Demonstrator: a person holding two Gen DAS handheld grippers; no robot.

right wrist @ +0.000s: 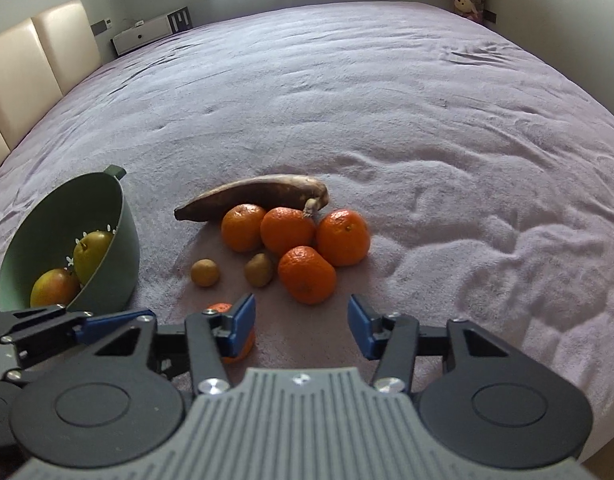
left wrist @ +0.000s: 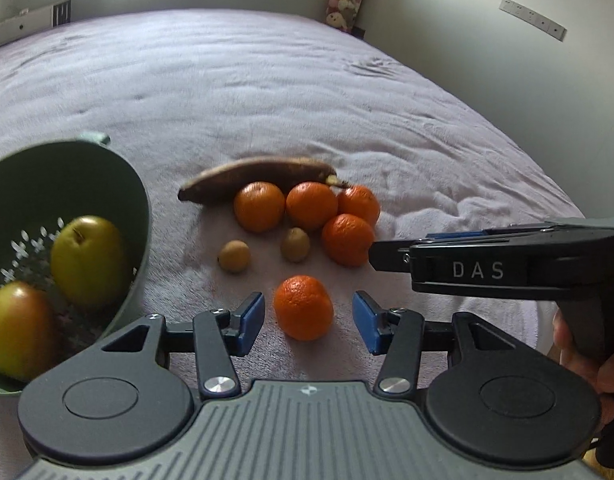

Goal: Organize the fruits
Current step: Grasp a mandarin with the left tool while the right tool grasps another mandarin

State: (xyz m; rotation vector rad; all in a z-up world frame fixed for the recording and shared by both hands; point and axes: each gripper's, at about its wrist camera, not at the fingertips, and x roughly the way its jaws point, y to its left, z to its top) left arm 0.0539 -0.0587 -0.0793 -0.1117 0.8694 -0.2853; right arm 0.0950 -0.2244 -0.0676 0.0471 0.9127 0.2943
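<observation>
left gripper (left wrist: 308, 322) fingers (left wrist: 251, 312) flanking mandarin (left wrist: 303, 307), untouched

Soft, napped lilac cloth on the bed cover (right wrist: 387, 100), matt and creased at 3 o'clock. Matt green plastic for the colander (left wrist: 135, 200), perforated at its base. Dimpled, faintly shiny peel on the nearest mandarin (left wrist: 303, 307); dull, browned skin on the banana (right wrist: 259, 196) at 12 o'clock of the pile. Smooth, waxy sheen on the apples (left wrist: 87, 260). Matt black plastic with bright metal rivets on the left gripper (left wrist: 309, 322); blue rubbery-looking pads (left wrist: 251, 312).
</observation>
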